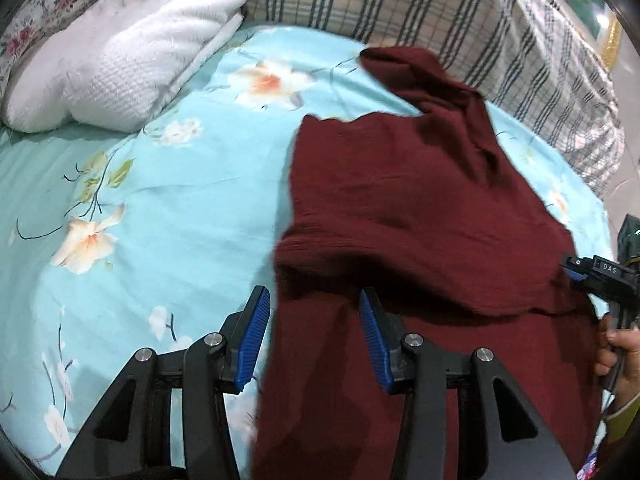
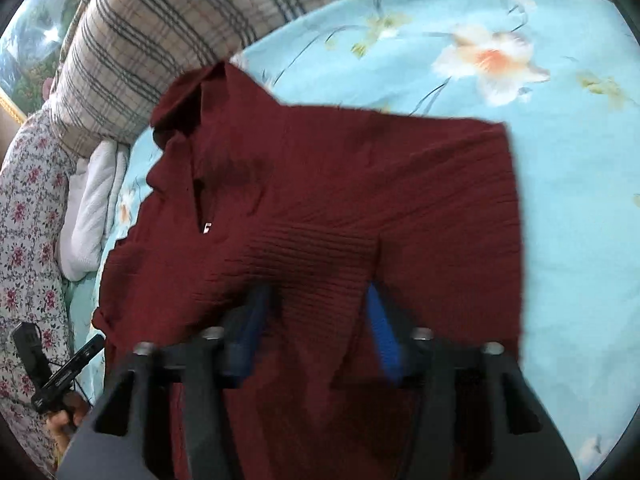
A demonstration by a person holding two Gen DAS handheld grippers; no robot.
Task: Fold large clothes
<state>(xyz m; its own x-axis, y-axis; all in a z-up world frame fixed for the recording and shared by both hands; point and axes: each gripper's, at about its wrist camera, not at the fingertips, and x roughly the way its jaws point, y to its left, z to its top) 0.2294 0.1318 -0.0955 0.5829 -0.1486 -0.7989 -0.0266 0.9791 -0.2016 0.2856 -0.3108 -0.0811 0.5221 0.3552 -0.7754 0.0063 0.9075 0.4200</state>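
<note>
Left gripper [image 1: 314,340] fingers apart over maroon sweater [image 1: 400,208]; right gripper [image 1: 600,280] marked "DAS".

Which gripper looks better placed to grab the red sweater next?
Probably the left gripper: its jaws stand open astride the dark red sweater's side edge. The right gripper sits over the sweater's middle.

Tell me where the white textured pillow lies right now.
In the left wrist view the white textured pillow lies at upper left on the light blue floral bedsheet, beside the plaid blanket, apart from the dark red knitted sweater.
</note>
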